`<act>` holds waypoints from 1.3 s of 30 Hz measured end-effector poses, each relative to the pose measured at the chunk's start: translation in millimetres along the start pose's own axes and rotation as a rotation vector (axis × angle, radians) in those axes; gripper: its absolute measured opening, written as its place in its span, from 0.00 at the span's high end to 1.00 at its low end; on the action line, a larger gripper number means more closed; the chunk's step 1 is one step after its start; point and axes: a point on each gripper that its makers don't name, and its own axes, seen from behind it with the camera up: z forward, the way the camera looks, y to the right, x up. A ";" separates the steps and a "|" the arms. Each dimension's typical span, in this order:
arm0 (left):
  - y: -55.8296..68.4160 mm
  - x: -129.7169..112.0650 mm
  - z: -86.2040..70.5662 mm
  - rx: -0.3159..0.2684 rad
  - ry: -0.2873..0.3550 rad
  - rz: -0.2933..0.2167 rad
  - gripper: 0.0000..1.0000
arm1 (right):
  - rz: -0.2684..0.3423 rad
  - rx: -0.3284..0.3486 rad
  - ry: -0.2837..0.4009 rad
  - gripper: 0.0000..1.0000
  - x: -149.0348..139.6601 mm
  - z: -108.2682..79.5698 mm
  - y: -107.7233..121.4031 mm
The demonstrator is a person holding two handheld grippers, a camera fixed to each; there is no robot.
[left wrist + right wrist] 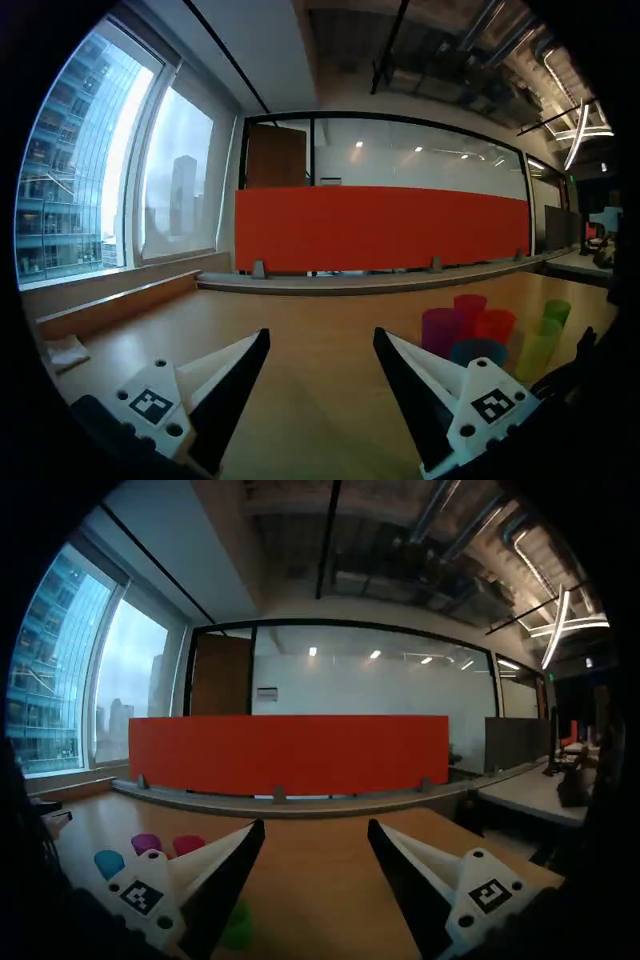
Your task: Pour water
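Wooden surface (320, 416) before the red partition (376, 228) is carrying the clustered cups (480, 328) at the left gripper view's lower right, and I am holding left gripper (320, 336) and right gripper (315, 826) with jaws released and empty, judging that reaching in could topple tightly packed neighbours.

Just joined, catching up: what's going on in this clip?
A person holds two grippers over a wooden desk. The left gripper and right gripper both have jaws open, holding nothing. A cluster of coloured plastic cups stands on the desk, untouched. Pouring has not yet begun.
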 end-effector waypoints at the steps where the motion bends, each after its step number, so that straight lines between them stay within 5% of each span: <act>1: 0.0 0.1 0.0 0.000 0.000 0.000 0.04 | 0.000 0.001 0.000 0.00 -0.4 -0.4 -0.2; 26: 0.0 1.1 0.7 0.000 0.000 0.001 0.04 | -0.042 0.053 0.060 0.00 3.8 9.7 -3.7; 39: 0.3 1.0 0.4 0.000 0.000 0.001 0.04 | -0.041 0.060 0.048 0.00 -32.0 21.8 -13.3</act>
